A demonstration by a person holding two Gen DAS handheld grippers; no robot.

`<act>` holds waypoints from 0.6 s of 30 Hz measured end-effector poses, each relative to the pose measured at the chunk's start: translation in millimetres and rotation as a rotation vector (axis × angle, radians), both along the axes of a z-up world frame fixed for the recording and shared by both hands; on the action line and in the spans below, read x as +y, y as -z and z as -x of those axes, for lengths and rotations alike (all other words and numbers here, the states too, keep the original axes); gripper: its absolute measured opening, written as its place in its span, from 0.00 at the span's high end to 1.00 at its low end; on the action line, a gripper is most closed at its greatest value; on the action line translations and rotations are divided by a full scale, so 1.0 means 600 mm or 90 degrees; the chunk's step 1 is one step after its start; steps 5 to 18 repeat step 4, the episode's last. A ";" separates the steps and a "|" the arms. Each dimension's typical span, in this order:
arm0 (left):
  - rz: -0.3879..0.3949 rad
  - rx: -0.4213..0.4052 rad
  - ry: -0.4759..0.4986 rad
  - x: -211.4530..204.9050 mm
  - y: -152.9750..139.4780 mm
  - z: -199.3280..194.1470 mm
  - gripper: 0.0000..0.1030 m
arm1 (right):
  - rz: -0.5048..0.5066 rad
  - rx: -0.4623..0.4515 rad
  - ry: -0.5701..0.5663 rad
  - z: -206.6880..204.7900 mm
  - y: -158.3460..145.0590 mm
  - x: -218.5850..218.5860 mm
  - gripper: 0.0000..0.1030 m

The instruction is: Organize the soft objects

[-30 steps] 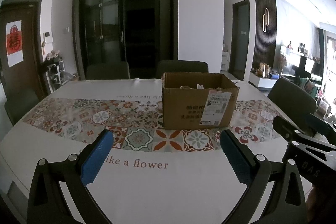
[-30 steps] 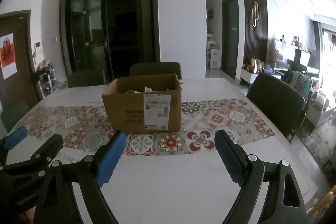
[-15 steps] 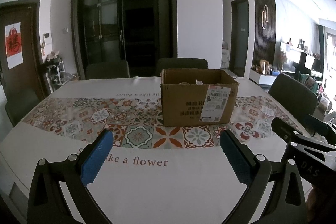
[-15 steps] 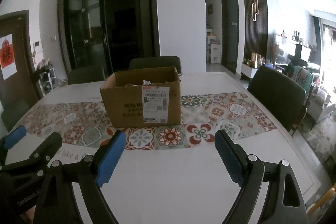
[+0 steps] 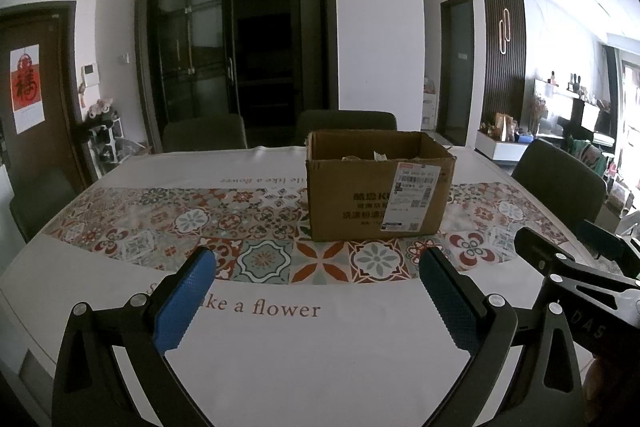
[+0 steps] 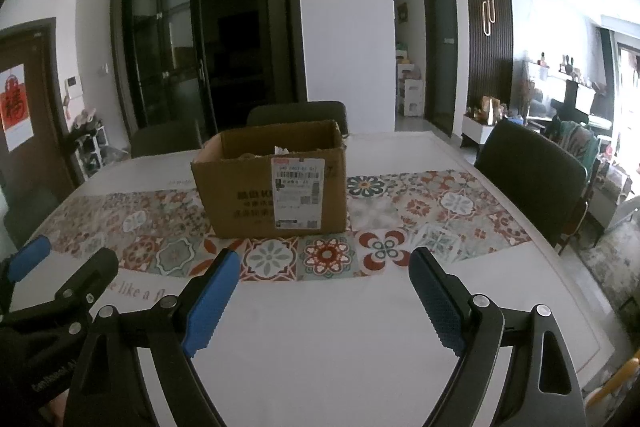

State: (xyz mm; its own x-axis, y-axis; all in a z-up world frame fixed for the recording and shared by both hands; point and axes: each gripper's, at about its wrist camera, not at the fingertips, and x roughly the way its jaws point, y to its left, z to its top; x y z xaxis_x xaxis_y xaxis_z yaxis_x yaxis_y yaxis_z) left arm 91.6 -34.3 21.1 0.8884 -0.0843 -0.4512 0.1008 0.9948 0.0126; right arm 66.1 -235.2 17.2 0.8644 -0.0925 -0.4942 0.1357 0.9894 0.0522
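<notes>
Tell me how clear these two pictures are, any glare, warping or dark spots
Left wrist view: strong fisheye bending of the door frames, black corners, window glare at far right; the cardboard box and tablecloth lettering stay sharp. Right wrist view: same warping, blown-out window at right, dim doorway behind; the box label print is too small to read. Both open claws, left and right, are in focus.

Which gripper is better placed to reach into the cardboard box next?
Right, probably. The cardboard box sits nearly centred ahead of the right gripper; for the left gripper it lies off to the right. Both are open.
</notes>
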 end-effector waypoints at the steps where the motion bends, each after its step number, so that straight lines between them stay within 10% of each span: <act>1: 0.001 -0.001 0.000 0.000 0.000 0.000 0.00 | 0.000 -0.001 0.000 0.000 -0.001 0.000 0.15; 18: -0.002 -0.002 -0.002 -0.001 0.001 -0.002 0.00 | 0.002 0.002 0.000 -0.002 0.003 0.002 0.15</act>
